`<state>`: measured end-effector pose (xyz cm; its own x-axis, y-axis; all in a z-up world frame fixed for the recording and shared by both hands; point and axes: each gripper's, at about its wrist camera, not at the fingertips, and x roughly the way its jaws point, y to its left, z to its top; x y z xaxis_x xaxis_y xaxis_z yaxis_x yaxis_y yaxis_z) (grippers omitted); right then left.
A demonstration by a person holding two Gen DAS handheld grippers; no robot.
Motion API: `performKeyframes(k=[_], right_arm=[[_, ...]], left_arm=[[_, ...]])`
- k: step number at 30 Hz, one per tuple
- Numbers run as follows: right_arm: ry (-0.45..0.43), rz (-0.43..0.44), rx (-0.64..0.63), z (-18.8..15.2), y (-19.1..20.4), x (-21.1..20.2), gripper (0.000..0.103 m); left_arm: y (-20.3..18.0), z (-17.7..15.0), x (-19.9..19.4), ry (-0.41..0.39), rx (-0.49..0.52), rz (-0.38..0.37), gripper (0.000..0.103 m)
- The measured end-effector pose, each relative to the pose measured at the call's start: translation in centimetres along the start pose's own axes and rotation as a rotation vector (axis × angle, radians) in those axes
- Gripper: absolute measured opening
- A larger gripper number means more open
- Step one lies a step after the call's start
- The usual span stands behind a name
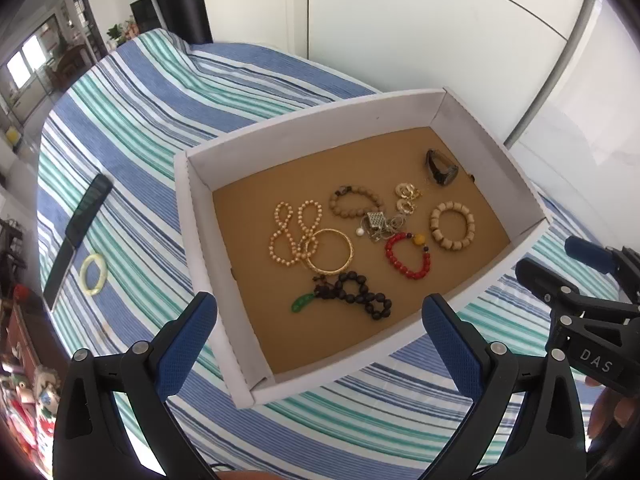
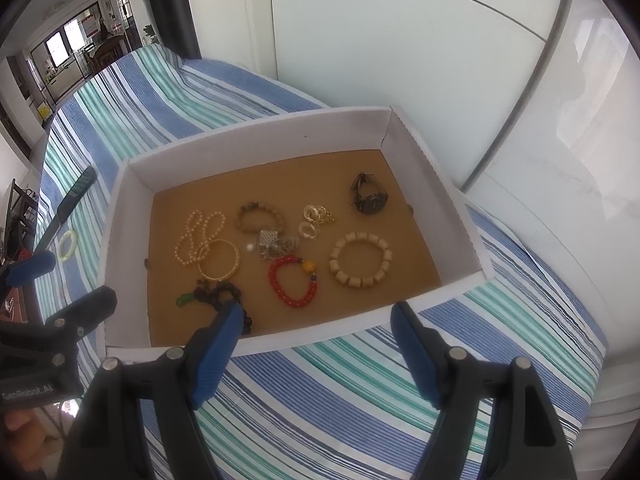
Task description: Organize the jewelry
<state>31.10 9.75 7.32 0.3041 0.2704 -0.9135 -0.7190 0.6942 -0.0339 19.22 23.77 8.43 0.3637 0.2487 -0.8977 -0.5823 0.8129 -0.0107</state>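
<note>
Left wrist: round beaded bracelets [image 1: 408, 255], cardboard box [image 1: 200, 216].

Both views are bright with soft, even daylight. The white box [image 1: 224, 320] stays sharp, and its walls throw only a faint shadow onto the brown floor inside. Beyond the box, the glossy white wardrobe doors [image 2: 560, 140] carry pale reflections and mild glare. Far left of the box, the distant windows [image 1: 24, 62] are blown out. Fisheye bending curves the striped bedspread [image 2: 320, 392], and the corners of both frames fall to black.
</note>
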Motion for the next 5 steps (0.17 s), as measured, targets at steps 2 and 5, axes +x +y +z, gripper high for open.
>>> performKeyframes(k=[2, 5], right_arm=[[0.002, 0.001, 0.001, -0.03, -0.14, 0.17, 0.078], [0.003, 0.002, 0.003, -0.09, -0.33, 0.24, 0.078]], left_arm=[[-0.06, -0.02, 0.03, -0.007, 0.005, 0.001, 0.102], [-0.23, -0.09, -0.04, -0.019, 0.014, 0.01, 0.102]])
